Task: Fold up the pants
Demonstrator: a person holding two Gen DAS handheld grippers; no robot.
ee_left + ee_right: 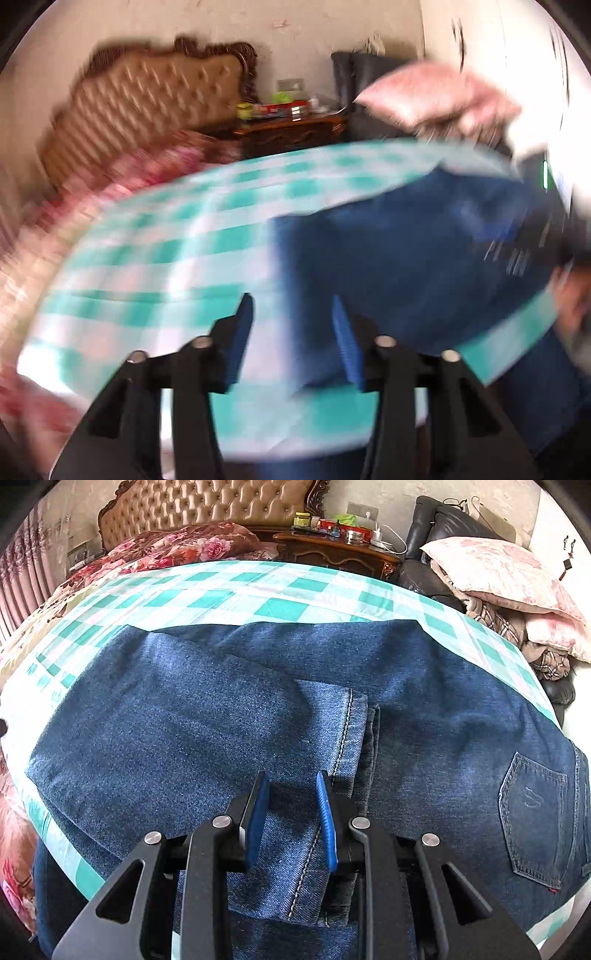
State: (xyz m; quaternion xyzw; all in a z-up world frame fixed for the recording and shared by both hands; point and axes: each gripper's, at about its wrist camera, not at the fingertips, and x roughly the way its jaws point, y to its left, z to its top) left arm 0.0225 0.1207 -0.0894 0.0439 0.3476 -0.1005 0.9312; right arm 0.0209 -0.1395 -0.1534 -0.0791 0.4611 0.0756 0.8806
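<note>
Clearly, the dark blue denim pants (229, 709) lie spread flat on a teal-and-white checked cloth (258, 590) covering the work surface, with the leg part folded back over the seat so that a stitched hem edge (347, 731) crosses the middle and a back pocket (532, 812) shows at the right side of the right wrist view. The right gripper (291, 794) points down at the folded leg near that hem; its 2 blue-padded fingers (258, 812) stand a narrow way apart with denim seen between and beneath them, and I cannot tell whether the pads are pinching a fold or only resting over it. The left wrist view is heavily motion-blurred. In it the left gripper (291, 314) hangs above the checked cloth (166, 240) just beside the left edge of the pants (424, 251), its jaws parted with nothing between the pads, only cloth and a strip of denim behind the gap. Beyond the cloth, a tan tufted headboard with a carved dark wood frame (207, 506) stands against the wall, a red floral blanket (177, 550) lies below it, a dark wooden nightstand crowded with small bottles and jars (340, 546) sits beside it, and a pink floral pillow (506, 572) rests on a pile at the right.
</note>
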